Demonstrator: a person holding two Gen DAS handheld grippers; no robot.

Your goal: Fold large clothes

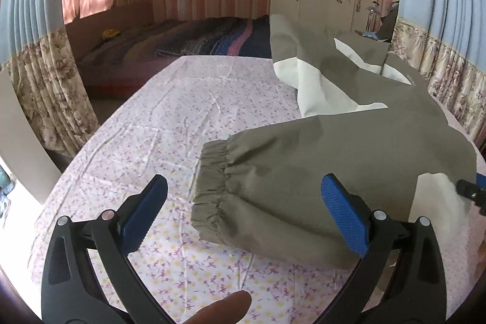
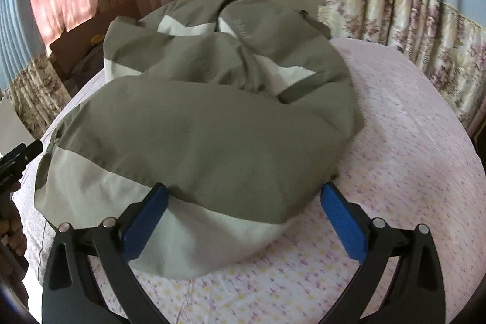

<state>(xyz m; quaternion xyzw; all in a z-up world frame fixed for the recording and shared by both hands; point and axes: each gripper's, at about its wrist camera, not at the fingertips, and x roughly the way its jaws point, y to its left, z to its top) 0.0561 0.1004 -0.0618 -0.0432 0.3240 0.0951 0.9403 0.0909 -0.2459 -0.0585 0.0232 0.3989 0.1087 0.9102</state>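
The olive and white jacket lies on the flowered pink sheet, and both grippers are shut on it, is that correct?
Not quite. The olive and white jacket lies on the flowered pink sheet, but both wrist views show the left gripper and right gripper open, holding nothing.

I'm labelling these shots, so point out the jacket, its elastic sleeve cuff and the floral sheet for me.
jacket [image 2: 197, 141]: right wrist view, on the olive back panel.
elastic sleeve cuff [image 1: 211, 187]: left wrist view, on the gathered band at the sleeve end.
floral sheet [image 1: 158, 117]: left wrist view, on a bare stretch left of the jacket.
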